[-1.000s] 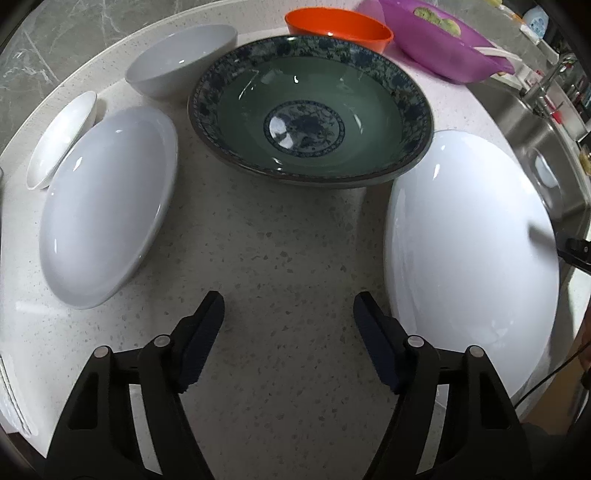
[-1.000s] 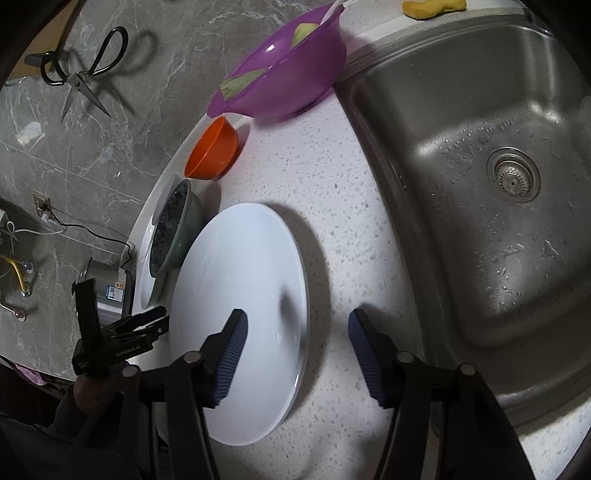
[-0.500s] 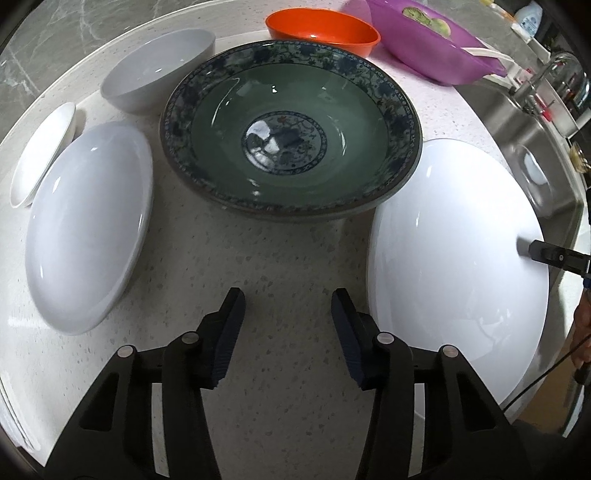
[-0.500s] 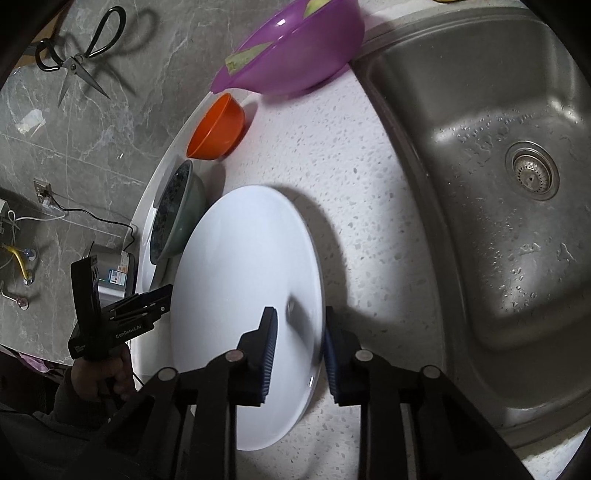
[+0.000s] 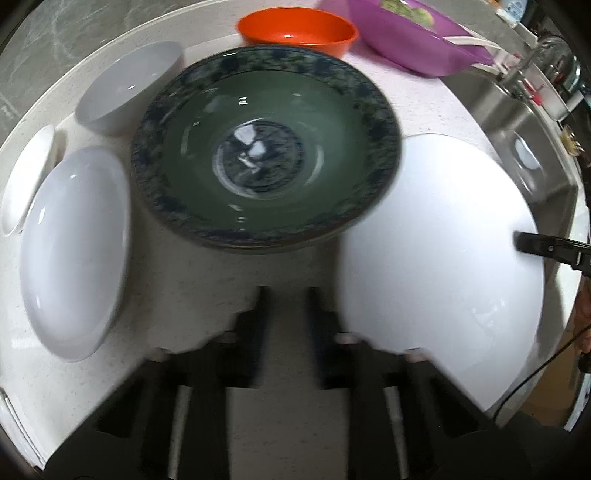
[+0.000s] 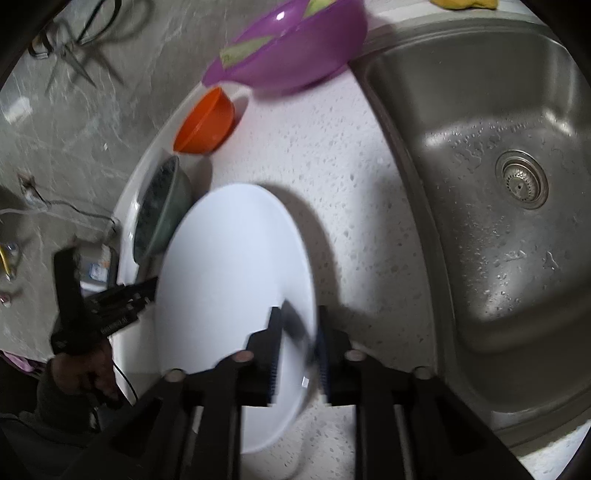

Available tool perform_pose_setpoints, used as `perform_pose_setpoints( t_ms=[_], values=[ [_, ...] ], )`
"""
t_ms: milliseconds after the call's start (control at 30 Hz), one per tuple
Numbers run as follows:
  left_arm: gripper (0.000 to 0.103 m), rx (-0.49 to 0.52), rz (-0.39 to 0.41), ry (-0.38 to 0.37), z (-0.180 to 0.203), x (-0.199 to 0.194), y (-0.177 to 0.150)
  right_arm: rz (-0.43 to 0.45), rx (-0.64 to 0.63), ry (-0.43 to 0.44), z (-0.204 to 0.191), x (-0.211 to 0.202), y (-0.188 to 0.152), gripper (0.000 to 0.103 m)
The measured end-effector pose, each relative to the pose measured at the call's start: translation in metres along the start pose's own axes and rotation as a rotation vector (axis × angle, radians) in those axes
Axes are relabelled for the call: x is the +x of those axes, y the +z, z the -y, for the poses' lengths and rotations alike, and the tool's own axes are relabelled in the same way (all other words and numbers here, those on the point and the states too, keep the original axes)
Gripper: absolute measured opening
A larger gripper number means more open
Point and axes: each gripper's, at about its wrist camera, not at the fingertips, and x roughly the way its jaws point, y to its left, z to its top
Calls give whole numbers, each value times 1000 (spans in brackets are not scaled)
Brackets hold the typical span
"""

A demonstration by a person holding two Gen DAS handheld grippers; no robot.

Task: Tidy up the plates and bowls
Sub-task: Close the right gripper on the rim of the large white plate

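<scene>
Plates and bowls lie spread over a pale speckled stone counter (image 5: 207, 273) with a rounded edge. Large white plate (image 6: 229, 280): glossy, smooth, oval in the lens, lying near the counter's front edge and just beside the steel sink (image 6: 480, 229); its rim toward the sink sits between the ribbed blue pads of the right gripper (image 6: 298, 343), whose jaws have just been closing and now pinch that rim. Green bowl (image 5: 266, 147): wide, shallow, glazed, with a mottled dark blue band round its rim and a blue medallion at its centre; it stands mid-counter, its rim close beside the large white plate. Toward the counter's left edge lie a deep white oval dish (image 5: 74, 251), a small white saucer (image 5: 26, 177) just beside it and a round white bowl (image 5: 129, 88). Along the back edge stand an orange plastic bowl (image 5: 295, 31) and a translucent purple basin (image 5: 417, 40).

Left gripper (image 5: 284, 317): black, blurred, hanging over bare counter in front of the green bowl; its jaws have just been closing with nothing between them, and the blur hides whether a gap remains, though they count as pressed together. A hand (image 6: 81, 373) grips its handle.
</scene>
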Motion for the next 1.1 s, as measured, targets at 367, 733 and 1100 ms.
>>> perform_pose_setpoints(
  t_ms=[367, 733, 1100],
  values=[
    [5, -191, -45, -240, -36, 9, 13, 4, 13, 17, 1, 1, -1, 16],
    [56, -189, -26, -228, -33, -10, -8, 11, -15, 82, -4, -5, 0, 63],
    [89, -170, -14, -397, -21, -22, -11, -3, -17, 164, 4, -5, -1, 64]
  ],
)
